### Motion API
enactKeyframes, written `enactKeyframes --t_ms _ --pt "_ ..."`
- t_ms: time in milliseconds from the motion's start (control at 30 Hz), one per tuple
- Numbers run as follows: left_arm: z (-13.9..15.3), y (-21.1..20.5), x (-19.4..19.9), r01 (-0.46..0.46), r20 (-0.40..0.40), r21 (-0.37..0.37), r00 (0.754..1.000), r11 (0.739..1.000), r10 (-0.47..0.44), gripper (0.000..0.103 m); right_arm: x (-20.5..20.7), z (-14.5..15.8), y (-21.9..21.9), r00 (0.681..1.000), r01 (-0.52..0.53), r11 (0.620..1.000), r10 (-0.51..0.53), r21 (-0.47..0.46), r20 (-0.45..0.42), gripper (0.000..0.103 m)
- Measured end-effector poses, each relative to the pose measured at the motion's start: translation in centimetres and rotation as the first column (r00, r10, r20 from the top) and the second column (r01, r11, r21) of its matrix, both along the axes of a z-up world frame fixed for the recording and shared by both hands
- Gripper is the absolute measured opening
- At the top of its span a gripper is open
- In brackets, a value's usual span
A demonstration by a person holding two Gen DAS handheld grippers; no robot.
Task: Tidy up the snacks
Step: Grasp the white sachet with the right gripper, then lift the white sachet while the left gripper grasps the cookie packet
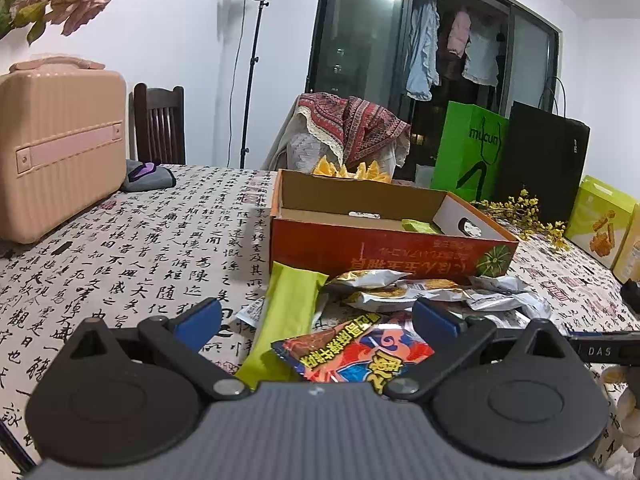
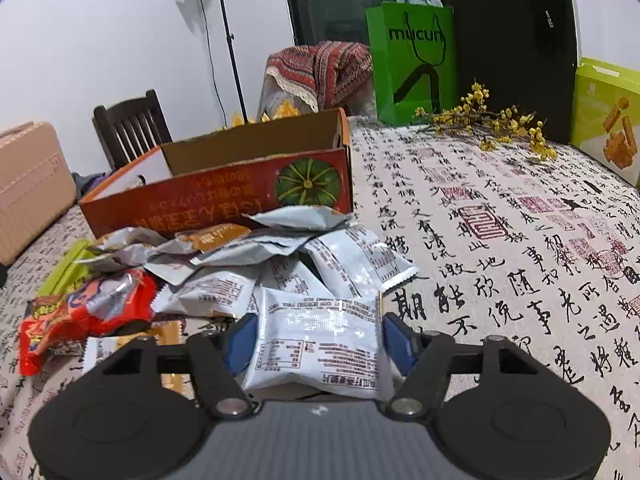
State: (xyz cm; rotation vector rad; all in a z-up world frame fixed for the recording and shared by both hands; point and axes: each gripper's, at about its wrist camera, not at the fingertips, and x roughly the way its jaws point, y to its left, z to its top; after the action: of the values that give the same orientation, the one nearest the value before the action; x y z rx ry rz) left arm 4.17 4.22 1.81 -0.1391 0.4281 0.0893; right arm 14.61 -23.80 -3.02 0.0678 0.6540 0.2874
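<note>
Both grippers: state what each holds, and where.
Right gripper: silver snack packet, pinched across its side edges. Left gripper: open, holding nothing.

- Cardboard box (image 2: 224,184) sits on the table (image 2: 500,240), behind the snack packet pile (image 2: 280,264).
- Paper bags (image 2: 412,64) stand right of the box.
- Suitcase (image 1: 60,148) stands left.
- One packet (image 1: 418,226), possibly, lies inside the box.

The snack packets (image 2: 320,344) were glossy foil and plastic; the box (image 1: 384,246) was matt cardboard; the tablecloth (image 2: 500,240) looked like printed woven cloth.
</note>
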Motion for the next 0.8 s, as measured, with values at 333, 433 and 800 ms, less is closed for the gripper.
enactKeyframes --t_ms 333,433,800 --pt "-0.3 -4.5 0.5 0.124 -0.047 0.024 0.991 0.992 -0.122 0.103 -2.2 1.4 -0.8 0.996 -0.012 1.0 0.01 0.019 0.089 0.066" --pt "-0.8 -6.3 0.7 0.175 -0.071 0.037 0.983 0.984 -0.172 0.103 -2.8 1.4 -1.1 0.995 -0.014 1.0 0.012 0.023 0.095 0.066" --pt "-3.2 -11.6 1.8 0.241 -0.21 0.038 0.951 0.97 -0.228 0.101 -4.0 0.6 -2.3 0.995 -0.032 0.998 0.026 0.053 0.101 0.067"
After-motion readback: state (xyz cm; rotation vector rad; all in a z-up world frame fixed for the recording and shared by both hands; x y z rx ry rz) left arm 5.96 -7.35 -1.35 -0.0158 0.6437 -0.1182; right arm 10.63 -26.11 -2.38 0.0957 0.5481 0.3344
